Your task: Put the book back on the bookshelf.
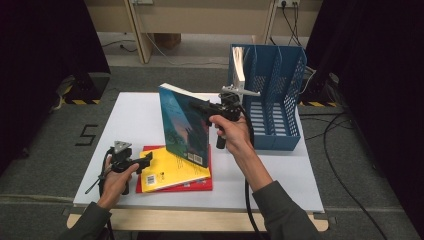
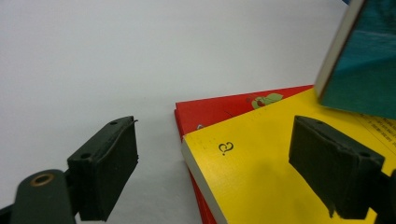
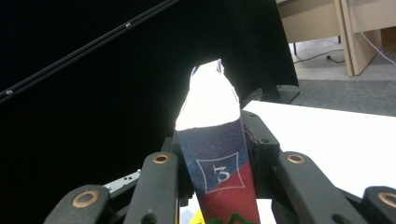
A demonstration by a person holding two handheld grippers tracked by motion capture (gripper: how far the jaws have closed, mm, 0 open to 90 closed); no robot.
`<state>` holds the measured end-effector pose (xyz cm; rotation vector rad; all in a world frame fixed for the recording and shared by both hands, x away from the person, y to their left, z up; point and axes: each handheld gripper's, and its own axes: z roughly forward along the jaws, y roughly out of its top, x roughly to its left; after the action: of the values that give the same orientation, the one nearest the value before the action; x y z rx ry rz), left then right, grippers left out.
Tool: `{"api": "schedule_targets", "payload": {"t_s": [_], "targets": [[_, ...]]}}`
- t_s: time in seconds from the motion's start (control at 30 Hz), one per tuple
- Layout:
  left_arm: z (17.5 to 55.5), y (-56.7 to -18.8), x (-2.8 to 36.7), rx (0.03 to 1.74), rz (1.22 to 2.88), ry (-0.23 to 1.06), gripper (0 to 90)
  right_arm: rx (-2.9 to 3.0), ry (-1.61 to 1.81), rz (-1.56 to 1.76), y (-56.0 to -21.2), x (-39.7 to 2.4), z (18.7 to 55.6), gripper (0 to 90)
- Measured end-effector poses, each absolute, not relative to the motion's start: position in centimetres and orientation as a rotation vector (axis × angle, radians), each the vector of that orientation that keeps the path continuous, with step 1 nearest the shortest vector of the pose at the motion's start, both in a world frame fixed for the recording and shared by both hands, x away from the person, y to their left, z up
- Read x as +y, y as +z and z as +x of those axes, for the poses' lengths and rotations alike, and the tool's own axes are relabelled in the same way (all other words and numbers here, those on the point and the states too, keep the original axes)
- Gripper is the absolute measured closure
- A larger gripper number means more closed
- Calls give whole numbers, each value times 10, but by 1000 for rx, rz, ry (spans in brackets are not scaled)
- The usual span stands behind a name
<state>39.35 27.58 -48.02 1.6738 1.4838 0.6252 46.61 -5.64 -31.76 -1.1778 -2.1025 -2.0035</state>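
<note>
- White table [image 1: 300, 175]: the near right corner is bare; its wooden front edge is partly covered by the person's sleeves.
- Right gripper [image 1: 204, 107]: held above the table centre by the right hand [image 1: 234, 132]. Its jaws are clamped on the spine of a teal book [image 1: 184, 125], which it holds upright and clear of the table. In the right gripper view the spine [image 3: 218, 177] sits between the closed jaws, marked "3"; the upper spine is washed out by glare and unreadable.
- Teal book: its lower corner hangs just above the stack; whether it touches cannot be told. A barcode shows on the cover; other print is too small to read.
- Yellow book [image 1: 170, 172]: lies flat on a red book [image 1: 200, 185], which is mostly hidden beneath it. The left gripper view cuts off both.
- Left gripper [image 1: 146, 162]: low at the stack's near left corner, jaws spread wide and holding nothing; in its own view one jaw is over the table, the other over the yellow cover.
- Blue file rack [image 1: 272, 95]: at the far right of the table; one white-edged book [image 1: 239, 65] stands in its left compartment, title hidden.
</note>
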Motion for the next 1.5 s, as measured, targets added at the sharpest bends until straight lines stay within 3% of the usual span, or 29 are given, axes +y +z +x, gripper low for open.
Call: {"api": "schedule_targets", "payload": {"t_s": [0.83, 0.9, 1.07, 1.2, 1.5], "targets": [[414, -492, 320, 1651, 1574, 585, 125, -2133, -2108, -1449, -258, -180, 433, 706], [416, -495, 323, 1658, 1614, 641, 178, -2130, -2128, -1464, -252, -188, 429, 706], [419, -500, 326, 1664, 1659, 619, 150, -2104, -2177, -1529, -236, -210, 423, 707], [420, -503, 321, 1642, 1725, 677, 140, -2106, -2193, -1588, -228, -223, 426, 709], [421, -503, 318, 1639, 1761, 695, 128, -2020, -2246, -1774, -213, -252, 449, 708]]}}
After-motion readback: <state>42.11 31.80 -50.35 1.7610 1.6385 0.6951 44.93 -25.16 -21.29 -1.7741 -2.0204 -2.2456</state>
